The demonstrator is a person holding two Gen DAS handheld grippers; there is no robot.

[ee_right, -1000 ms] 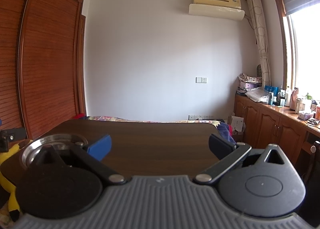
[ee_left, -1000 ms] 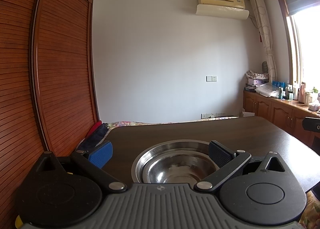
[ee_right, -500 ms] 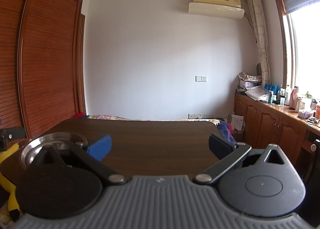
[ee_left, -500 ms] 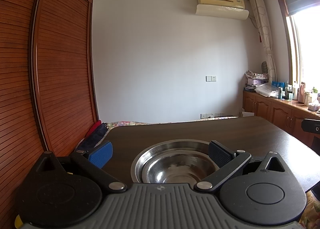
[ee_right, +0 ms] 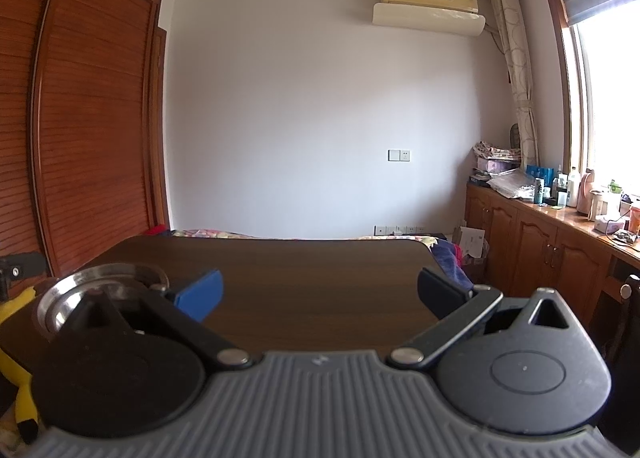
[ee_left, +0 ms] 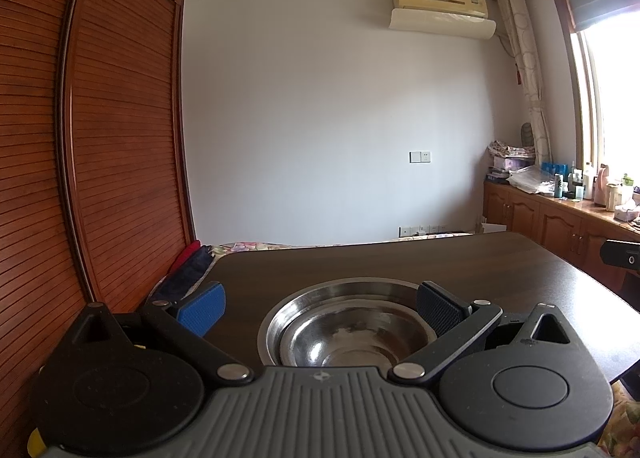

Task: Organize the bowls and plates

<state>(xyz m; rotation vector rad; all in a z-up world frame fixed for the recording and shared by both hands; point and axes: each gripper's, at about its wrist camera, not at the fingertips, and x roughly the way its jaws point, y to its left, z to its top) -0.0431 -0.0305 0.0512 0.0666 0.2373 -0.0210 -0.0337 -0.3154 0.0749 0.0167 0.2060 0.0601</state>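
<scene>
Left wrist view: the left tool (ee_left: 320,304) is spread wide and empty, and the stacked steel bowls (ee_left: 346,328) sit just ahead, between its fingers, on the dark bench (ee_left: 400,262). Right wrist view: the right tool (ee_right: 320,292) is likewise spread with nothing in it; the bowls (ee_right: 100,282) lie off to its left. I judge the bowls stiff, light and slick, apt to slide or ring; the thin outer rim is the likeliest place to pinch, one pad inside, one outside.
</scene>
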